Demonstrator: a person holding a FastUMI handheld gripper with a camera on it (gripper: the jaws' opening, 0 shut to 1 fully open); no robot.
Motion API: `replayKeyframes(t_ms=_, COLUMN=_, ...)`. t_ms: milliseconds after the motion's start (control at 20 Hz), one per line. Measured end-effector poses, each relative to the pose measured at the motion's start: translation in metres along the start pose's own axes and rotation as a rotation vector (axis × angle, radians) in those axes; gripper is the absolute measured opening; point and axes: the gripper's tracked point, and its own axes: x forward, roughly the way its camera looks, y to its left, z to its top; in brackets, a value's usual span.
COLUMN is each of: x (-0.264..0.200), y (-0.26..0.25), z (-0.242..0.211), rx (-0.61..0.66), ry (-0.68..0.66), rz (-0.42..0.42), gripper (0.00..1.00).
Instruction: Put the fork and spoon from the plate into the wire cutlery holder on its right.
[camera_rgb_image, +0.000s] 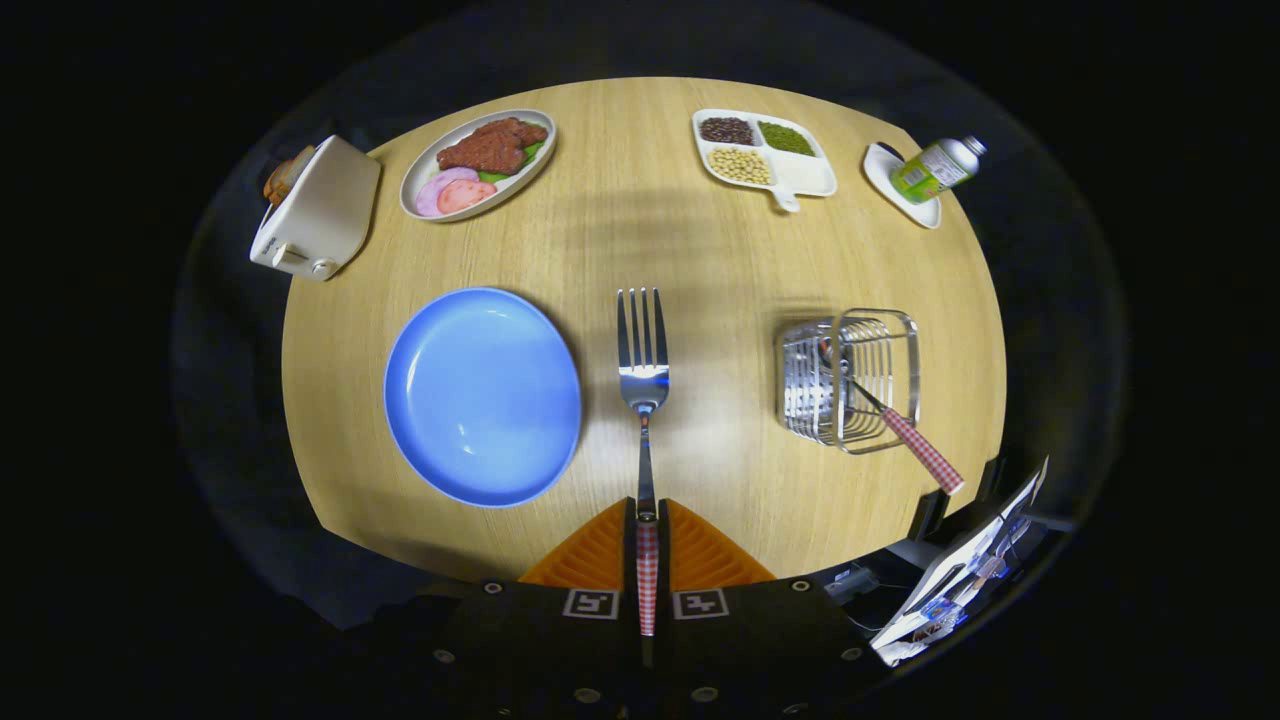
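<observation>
The gripper (645, 530) is clamped on the fork (643, 385) by its checked handle, tines pointing straight ahead over the table (700, 260). The wire cutlery holder (850, 375), spoon (905, 430) already inside, stands to the right near the table's right edge; the blue plate (482, 395) lies left.

The spoon (905, 425) bowl is lost behind the wires of the cutlery holder (848, 378); the fork (643, 400) handle's rear is hidden between the gripper (647, 530) fingers pressing on it
</observation>
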Motion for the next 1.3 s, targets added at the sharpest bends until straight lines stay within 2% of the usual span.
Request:
replayKeyframes(t_ms=250, x=-0.019, y=-0.06, z=-0.003, rx=0.039, ry=0.029, rz=-0.02, gripper=0.05)
replayKeyframes(t_ms=500, x=-0.017, y=-0.1, z=-0.007, rx=-0.023, ry=0.167, rz=0.012, gripper=0.05)
replayKeyframes(t_ms=950, x=0.005, y=-0.127, z=-0.004, rx=-0.221, ry=0.488, rz=0.065, gripper=0.05)
replayKeyframes(t_ms=1100, x=0.006, y=-0.132, z=0.005, rx=-0.265, ry=0.588, rz=0.038, gripper=0.05)
replayKeyframes(t_ms=1300, x=0.006, y=-0.142, z=0.015, rx=-0.316, ry=0.652, rz=0.002, gripper=0.05)
